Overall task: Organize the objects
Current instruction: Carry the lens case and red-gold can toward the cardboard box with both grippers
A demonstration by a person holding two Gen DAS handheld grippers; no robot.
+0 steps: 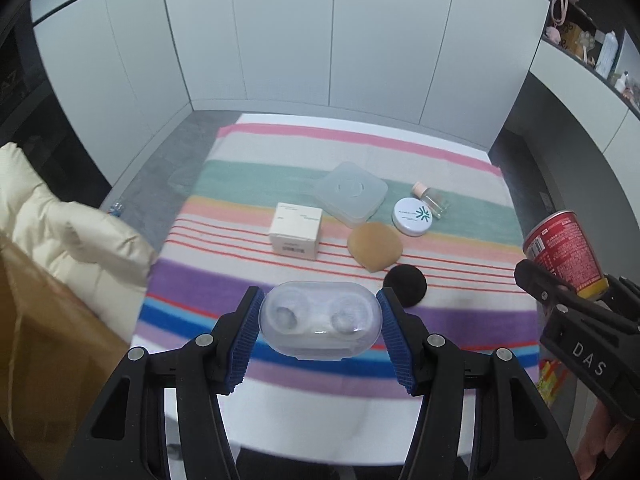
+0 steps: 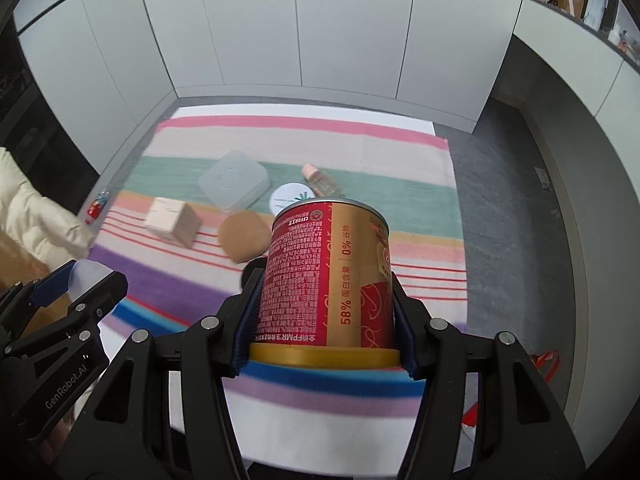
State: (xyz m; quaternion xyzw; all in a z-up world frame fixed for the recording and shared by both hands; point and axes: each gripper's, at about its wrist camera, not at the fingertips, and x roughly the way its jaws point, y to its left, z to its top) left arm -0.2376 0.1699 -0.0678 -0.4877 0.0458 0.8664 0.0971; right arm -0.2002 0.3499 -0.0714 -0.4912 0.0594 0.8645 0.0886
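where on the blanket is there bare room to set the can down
Free: the pink and beige stripes behind the clear flat box, and the purple stripes left of the black puff. Crowded: the middle, around the white box, tan sponge and round tin.

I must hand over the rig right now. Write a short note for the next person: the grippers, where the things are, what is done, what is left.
Left gripper: shut on the clear contact lens case, held above the striped cloth.
Right gripper: shut on the red and gold can, also lifted.
On the cloth: white box, translucent square container, white round compact, small bottle, tan sponge, black puff.
Done: two items picked up.
Left: place both; the six items on the cloth are probably still to sort.
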